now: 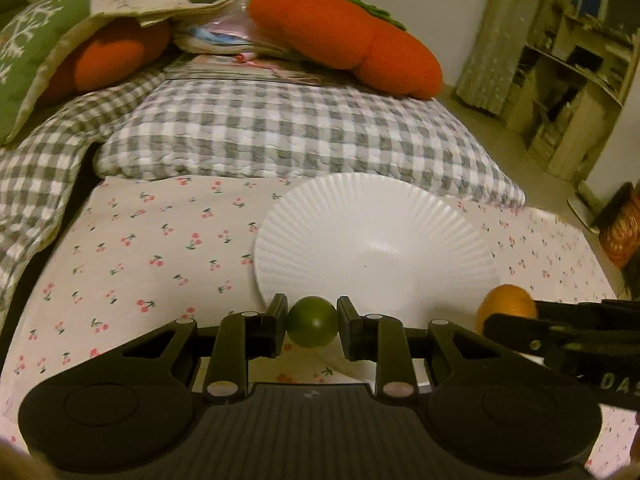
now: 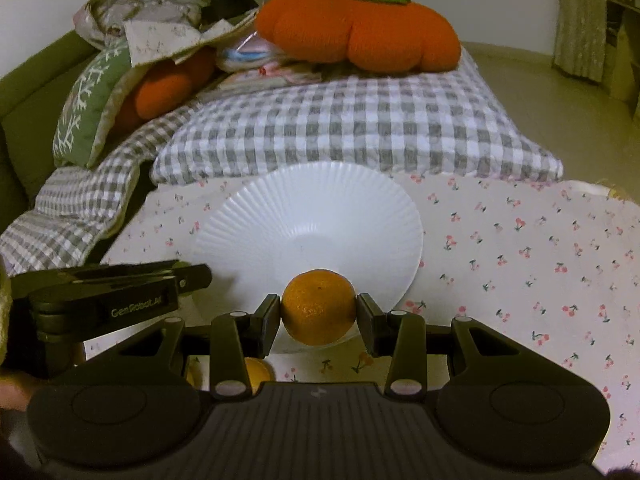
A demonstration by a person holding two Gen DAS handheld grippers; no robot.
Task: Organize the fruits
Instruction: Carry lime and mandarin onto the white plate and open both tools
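Left wrist view: left tongs (image 1: pixel 312 322) at lower centre, clamped on a small green fruit (image 1: pixel 312 321), pads pressed to both its sides. Just above, a white ribbed plate (image 1: pixel 320 216) on a cherry-print sheet (image 1: pixel 140 240), bare inside. At right edge, right tongs (image 1: pixel 516 318) gripping an orange (image 1: pixel 505 302), partly hidden. Further up, a grey checked pillow (image 1: pixel 280 128) and an orange plush pumpkin (image 1: pixel 344 36).

Right wrist view: right tongs (image 2: pixel 318 312) at lower centre, clamped on the orange (image 2: pixel 318 307), over the plate's (image 2: pixel 280 208) near rim. Left tongs' body at middle left, tips out of sight. Another orange fruit (image 2: pixel 258 372) glimpsed low, behind the linkage. Checked pillow (image 2: pixel 340 128) and plush pumpkin (image 2: pixel 360 28) toward the top.
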